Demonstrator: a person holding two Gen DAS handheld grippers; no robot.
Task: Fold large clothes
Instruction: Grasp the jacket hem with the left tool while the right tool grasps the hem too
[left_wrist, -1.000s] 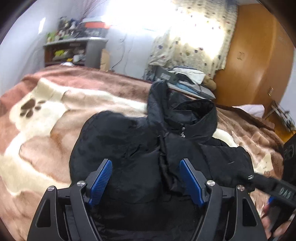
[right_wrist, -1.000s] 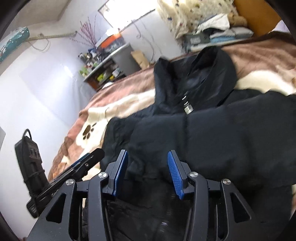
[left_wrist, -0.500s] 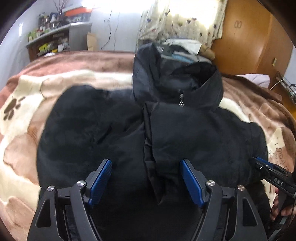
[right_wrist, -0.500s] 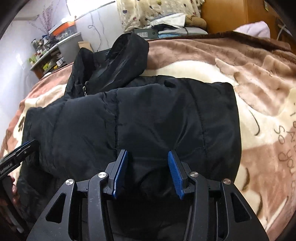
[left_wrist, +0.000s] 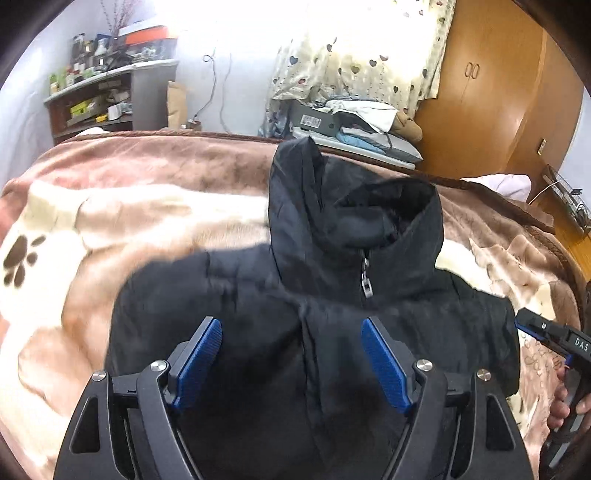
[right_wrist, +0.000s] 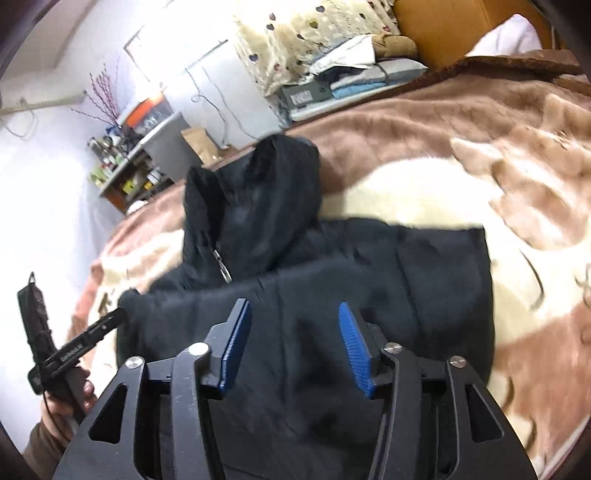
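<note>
A black padded jacket (left_wrist: 295, 332) with a stand-up collar and a silver zip pull (left_wrist: 366, 286) lies on the bed, sleeves folded in across its front. My left gripper (left_wrist: 291, 328) hovers open over the jacket's chest, nothing between its blue pads. In the right wrist view the same jacket (right_wrist: 369, 273) fills the middle, and my right gripper (right_wrist: 293, 314) hangs above it with its jaws opening and empty. Each gripper shows at the edge of the other's view: the right one (left_wrist: 546, 332) at far right, the left one (right_wrist: 85, 339) at far left, held by a hand.
A brown and cream plush blanket (left_wrist: 110, 214) with a paw print (left_wrist: 20, 258) covers the bed. Folded clothes and a box (left_wrist: 354, 125) sit beyond the far edge. A cluttered shelf (left_wrist: 103, 96) stands at the back left, a wooden wardrobe (left_wrist: 498, 92) at the right.
Both grippers have swung across the jacket, so the collar and zip now sit nearer the middle. The right gripper's jaws stand a little wider than before.
</note>
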